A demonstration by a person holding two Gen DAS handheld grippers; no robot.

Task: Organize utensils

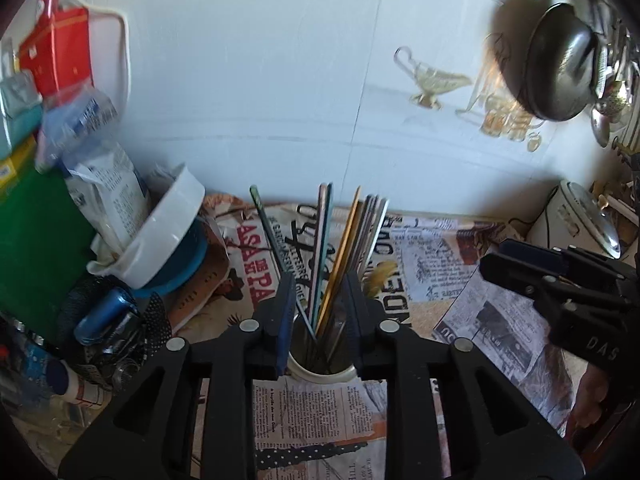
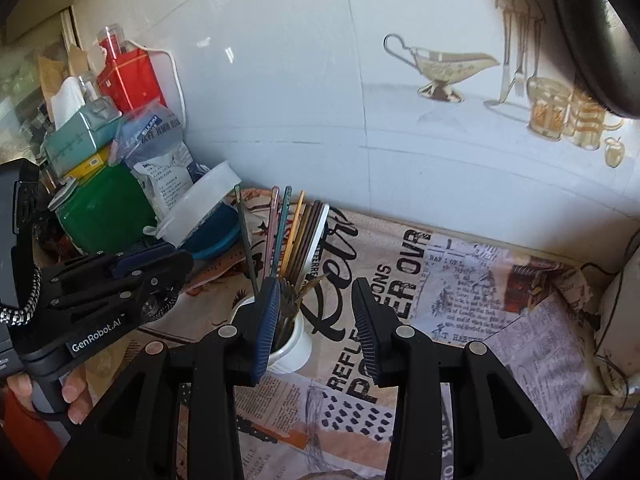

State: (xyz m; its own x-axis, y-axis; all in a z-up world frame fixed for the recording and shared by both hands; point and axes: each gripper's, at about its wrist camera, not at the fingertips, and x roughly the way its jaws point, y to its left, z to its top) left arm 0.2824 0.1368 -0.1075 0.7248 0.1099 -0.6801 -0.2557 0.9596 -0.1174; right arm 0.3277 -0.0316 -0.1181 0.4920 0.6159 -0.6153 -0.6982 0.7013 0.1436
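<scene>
Plainly, left tongs (image 1: 319, 300) straddle the cup (image 1: 322, 372) (jaws apart); right tongs (image 2: 316, 316) gape, empty

Colourful utensils (image 1: 340, 256) upright in white cup (image 2: 298, 350)

"GenRobot.AI" on left gripper (image 2: 120, 280), "REFLECTIONS" on tablecloth (image 2: 460, 280)

light: soft daylight | shadows: dark under pan (image 1: 560, 60) | edges: blurred, possibly motion
</scene>
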